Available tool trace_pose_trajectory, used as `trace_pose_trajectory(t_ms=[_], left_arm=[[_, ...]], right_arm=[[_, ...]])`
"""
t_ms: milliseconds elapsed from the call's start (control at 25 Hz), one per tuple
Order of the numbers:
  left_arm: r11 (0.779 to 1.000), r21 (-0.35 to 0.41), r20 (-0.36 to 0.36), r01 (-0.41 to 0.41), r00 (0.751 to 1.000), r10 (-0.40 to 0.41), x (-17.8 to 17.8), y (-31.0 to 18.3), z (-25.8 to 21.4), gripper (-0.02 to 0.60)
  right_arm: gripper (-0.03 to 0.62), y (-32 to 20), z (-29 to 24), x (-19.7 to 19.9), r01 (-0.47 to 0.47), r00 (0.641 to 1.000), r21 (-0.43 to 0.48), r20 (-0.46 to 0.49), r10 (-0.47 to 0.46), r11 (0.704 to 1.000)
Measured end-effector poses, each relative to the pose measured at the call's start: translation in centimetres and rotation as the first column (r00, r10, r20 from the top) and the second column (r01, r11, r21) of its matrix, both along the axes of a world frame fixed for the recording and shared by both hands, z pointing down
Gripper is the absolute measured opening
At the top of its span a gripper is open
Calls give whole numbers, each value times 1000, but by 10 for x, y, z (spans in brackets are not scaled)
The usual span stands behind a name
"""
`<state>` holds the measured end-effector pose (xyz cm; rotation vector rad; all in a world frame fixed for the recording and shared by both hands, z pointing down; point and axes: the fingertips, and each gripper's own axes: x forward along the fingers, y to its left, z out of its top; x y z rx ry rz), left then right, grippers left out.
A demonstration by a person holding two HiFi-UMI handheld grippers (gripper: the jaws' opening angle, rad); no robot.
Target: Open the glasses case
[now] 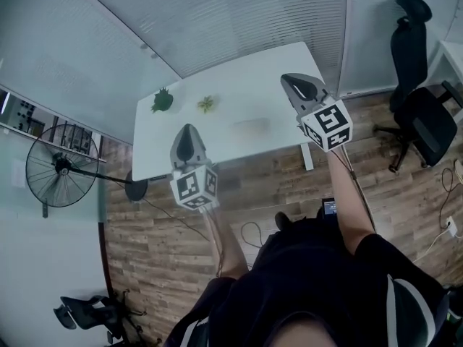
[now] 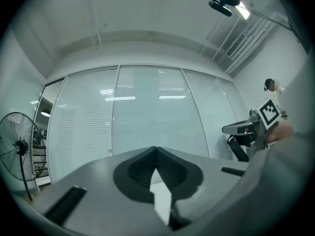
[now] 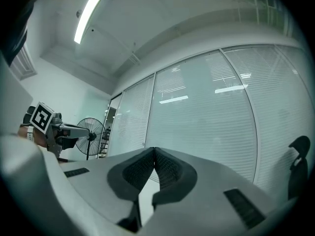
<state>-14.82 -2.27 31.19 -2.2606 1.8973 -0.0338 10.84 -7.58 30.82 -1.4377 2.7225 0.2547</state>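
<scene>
Case: glasses case (image 1: 251,127), a pale blurry oblong at frame centre on the white table (image 1: 239,71), between both grippers and touching neither.
Left gripper (image 1: 187,130): left of the case, jaws together, nothing in them.
Right gripper (image 1: 286,79): upper right of the case, jaws together, nothing in them.
Edges: case sits nearer the table's lower edge, bare top all round it.
Around: two green plants (image 1: 162,100) at upper left, apart from the case; fan (image 1: 59,166) far left and office chair (image 1: 419,107) far right, both off the table.

Left gripper (image 1: 188,130), right gripper (image 1: 288,80), white table (image 1: 239,78)
</scene>
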Motion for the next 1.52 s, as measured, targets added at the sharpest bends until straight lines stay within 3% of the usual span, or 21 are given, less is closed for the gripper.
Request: trace_pose_trajectory(t_ms=[280, 440, 600, 800, 960, 1200, 1520], left_arm=[[999, -36, 25, 33, 999, -32, 16, 11, 8, -2], [997, -69, 100, 31, 995, -24, 31, 9, 7, -2], [994, -105, 84, 41, 996, -33, 12, -1, 25, -2], [992, -128, 60, -12, 998, 20, -20, -57, 56, -2], [979, -145, 35, -141, 988, 148, -49, -135, 79, -2], [975, -107, 1, -192, 981, 193, -98, -216, 50, -2], [967, -116, 2, -226, 974, 228, -71, -239, 55, -2]], right_arm=[[15, 8, 11, 16, 32, 999, -13, 11, -32, 999], [15, 9, 21, 22, 49, 999, -20, 20, -48, 999], [15, -1, 31, 4, 75, 997, -23, 29, -74, 997], [15, -59, 44, -35, 59, 998, -32, -18, -59, 998], [15, -135, 33, -63, 11, 998, 1, -60, -11, 1000], [15, -202, -3, -82, -102, 993, 32, -51, 104, 994], [15, -217, 10, -70, -97, 993, 10, -72, 97, 995]])
